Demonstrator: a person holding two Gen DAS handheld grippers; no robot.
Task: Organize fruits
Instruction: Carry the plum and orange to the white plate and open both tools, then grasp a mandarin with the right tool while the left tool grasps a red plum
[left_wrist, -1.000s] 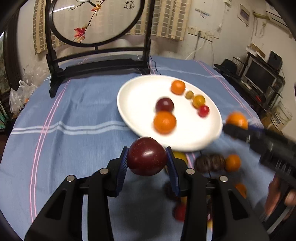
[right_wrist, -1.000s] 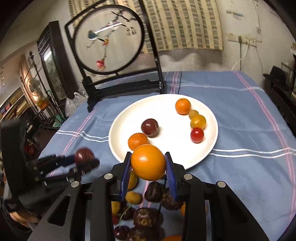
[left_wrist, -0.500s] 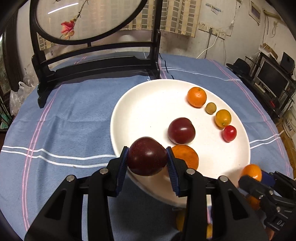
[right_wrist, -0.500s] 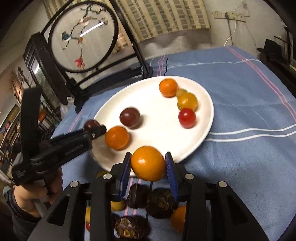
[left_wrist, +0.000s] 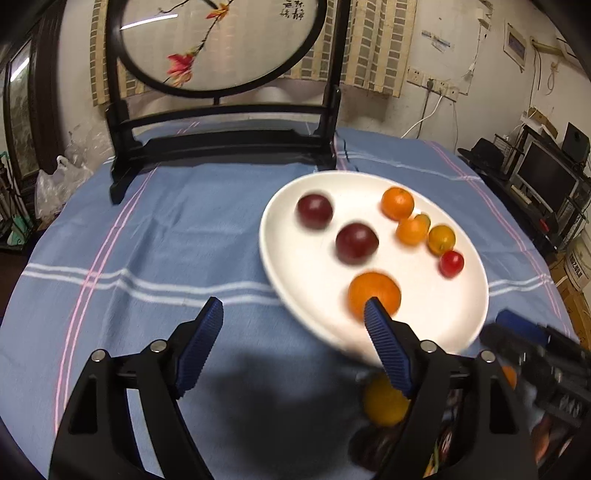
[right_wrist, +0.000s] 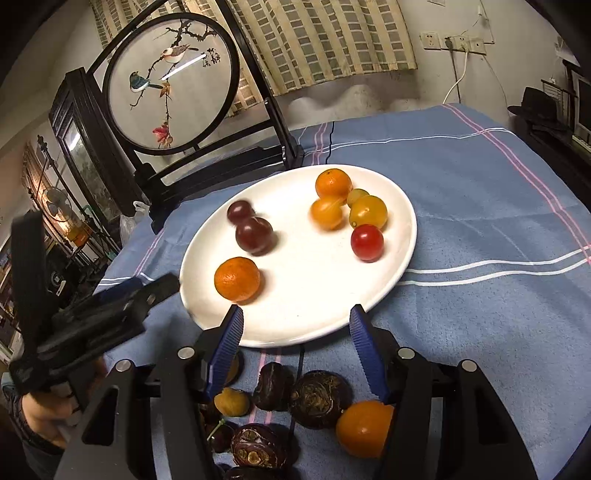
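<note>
A blue tablecloth (right_wrist: 480, 229) with white and pink stripes covers the round table. At its far side stands a dark wooden screen (right_wrist: 168, 81) with a round panel that shows birds and a red flower. Behind it a checked curtain (right_wrist: 325, 37) hangs on the wall. On the far right, wall sockets (left_wrist: 430, 85) with white cables, and a monitor (left_wrist: 546, 177) on a shelf.

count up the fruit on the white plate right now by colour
Orange: 3
Dark red: 2
Yellow: 1
Small greenish-yellow: 1
Bright red: 1
Total on the plate: 8
</note>
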